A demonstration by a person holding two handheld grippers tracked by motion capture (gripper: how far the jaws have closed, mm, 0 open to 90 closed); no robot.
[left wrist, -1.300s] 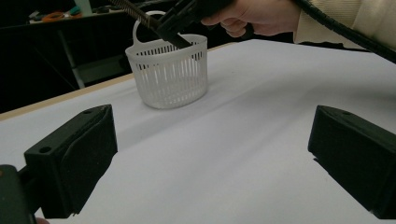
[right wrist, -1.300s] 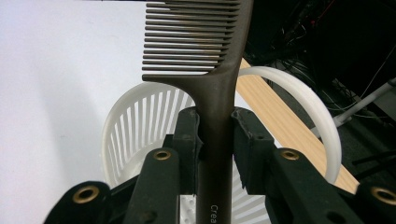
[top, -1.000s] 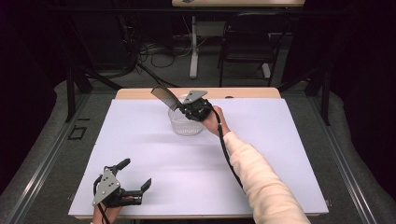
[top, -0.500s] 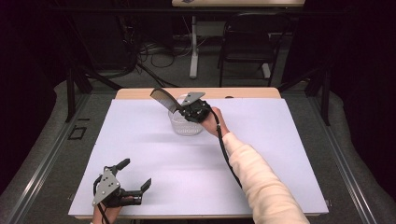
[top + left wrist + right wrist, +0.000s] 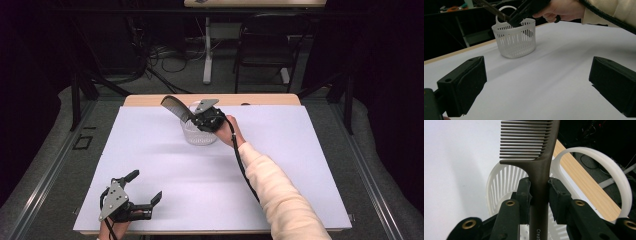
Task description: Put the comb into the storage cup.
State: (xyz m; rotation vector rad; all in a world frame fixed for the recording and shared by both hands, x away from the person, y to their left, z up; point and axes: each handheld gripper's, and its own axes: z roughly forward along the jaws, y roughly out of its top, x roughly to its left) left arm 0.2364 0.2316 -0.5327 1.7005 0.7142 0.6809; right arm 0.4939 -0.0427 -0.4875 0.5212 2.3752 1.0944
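Note:
A dark brown comb (image 5: 175, 106) (image 5: 534, 145) juts up and to the left from my right gripper (image 5: 194, 120) (image 5: 539, 195), which is shut on its handle just above a white slotted basket (image 5: 200, 135) (image 5: 495, 190). The basket's loop handle (image 5: 616, 175) stands at its far side. In the left gripper view the basket (image 5: 515, 37), the comb (image 5: 490, 7) and the hand with the right gripper (image 5: 524, 12) sit ahead. My left gripper (image 5: 145, 186) (image 5: 539, 85) rests low at the table's near left corner, open, nothing between its jaws.
A white sheet (image 5: 280, 165) covers the table, with a wooden strip (image 5: 150, 100) bare along the far edge. Behind the table are a chair (image 5: 265, 55), a desk leg and cables on the floor. The person's cream sleeve (image 5: 280, 195) crosses the right half.

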